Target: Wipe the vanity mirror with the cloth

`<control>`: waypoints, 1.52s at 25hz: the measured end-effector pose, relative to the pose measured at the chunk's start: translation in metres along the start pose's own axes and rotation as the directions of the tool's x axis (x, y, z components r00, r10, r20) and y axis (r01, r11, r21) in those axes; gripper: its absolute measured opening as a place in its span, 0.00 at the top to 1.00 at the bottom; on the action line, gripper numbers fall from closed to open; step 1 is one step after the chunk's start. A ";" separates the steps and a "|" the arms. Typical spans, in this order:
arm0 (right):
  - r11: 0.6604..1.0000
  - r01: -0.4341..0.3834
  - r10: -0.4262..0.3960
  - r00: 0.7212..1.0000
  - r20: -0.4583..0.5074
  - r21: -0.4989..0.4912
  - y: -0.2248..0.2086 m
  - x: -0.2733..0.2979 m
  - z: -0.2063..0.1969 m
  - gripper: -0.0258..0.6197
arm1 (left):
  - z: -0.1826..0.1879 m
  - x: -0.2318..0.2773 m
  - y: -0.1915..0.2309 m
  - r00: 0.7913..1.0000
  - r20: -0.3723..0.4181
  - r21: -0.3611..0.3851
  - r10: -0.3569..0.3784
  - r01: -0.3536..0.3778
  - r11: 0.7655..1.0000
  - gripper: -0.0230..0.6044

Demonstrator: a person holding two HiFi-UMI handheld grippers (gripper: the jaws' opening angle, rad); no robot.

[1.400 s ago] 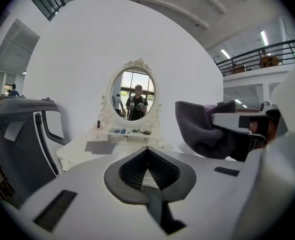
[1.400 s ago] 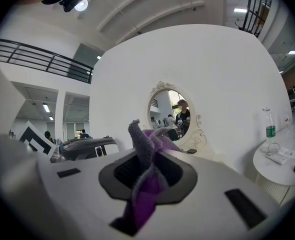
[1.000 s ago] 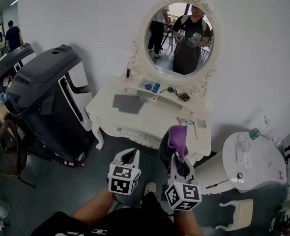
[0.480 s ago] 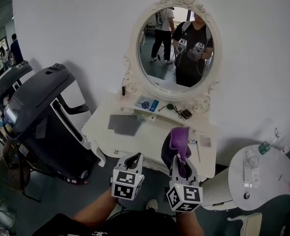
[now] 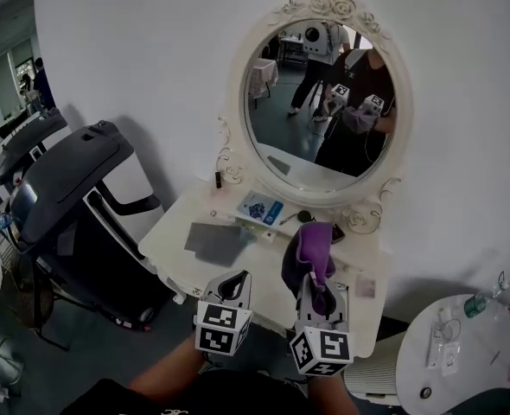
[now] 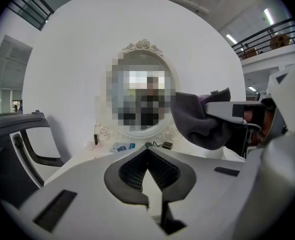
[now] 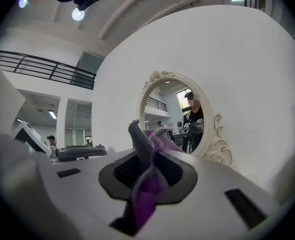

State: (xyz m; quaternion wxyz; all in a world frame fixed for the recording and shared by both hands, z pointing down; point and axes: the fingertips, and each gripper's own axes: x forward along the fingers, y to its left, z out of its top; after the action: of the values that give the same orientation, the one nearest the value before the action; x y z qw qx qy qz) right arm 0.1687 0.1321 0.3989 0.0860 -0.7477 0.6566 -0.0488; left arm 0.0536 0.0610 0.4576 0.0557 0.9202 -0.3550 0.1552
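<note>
Two grippers face the task: the right gripper (image 5: 317, 288), clamped on the purple cloth (image 5: 310, 251), sits below and well short of the oval mirror (image 5: 320, 102) standing upright ahead, while the left gripper (image 5: 231, 284) is closed and empty.

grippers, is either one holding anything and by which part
The right gripper pinches the purple cloth by a bunched fold, most of it sticking out past the jaws. The left gripper holds nothing.

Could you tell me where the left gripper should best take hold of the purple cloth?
Probably the purple cloth by its loose upper fold, from the left: it stands free above the right gripper, which clamps the lower part.
</note>
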 end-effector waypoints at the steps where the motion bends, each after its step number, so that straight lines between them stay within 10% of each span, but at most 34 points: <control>1: 1.000 -0.003 0.003 1.000 -0.002 0.006 -0.005 0.006 0.000 0.88 | 0.002 0.006 0.000 1.000 0.001 -0.004 0.005 -0.005 1.000 0.97; 23: 0.966 0.231 -0.227 0.973 0.049 -0.116 -0.028 0.155 0.028 0.88 | 0.055 0.150 0.085 0.966 0.022 0.005 -0.259 0.259 0.966 0.97; 28: 0.907 0.351 -0.317 0.933 0.172 -0.233 -0.050 0.177 0.102 0.88 | 0.044 0.162 0.109 0.945 -0.031 0.038 -0.327 0.328 0.944 0.97; 38: 0.684 0.535 -0.348 0.837 0.423 -0.496 -0.092 0.241 0.295 0.88 | 0.051 0.168 0.145 0.940 -0.005 -0.008 -0.340 0.340 0.940 0.97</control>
State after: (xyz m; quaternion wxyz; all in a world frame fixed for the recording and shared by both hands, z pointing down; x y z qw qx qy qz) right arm 0.3455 -0.0766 0.1182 -0.0713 -0.8714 0.4145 0.2524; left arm 0.0866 -0.1644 0.4630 0.0861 0.9670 -0.1914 0.1447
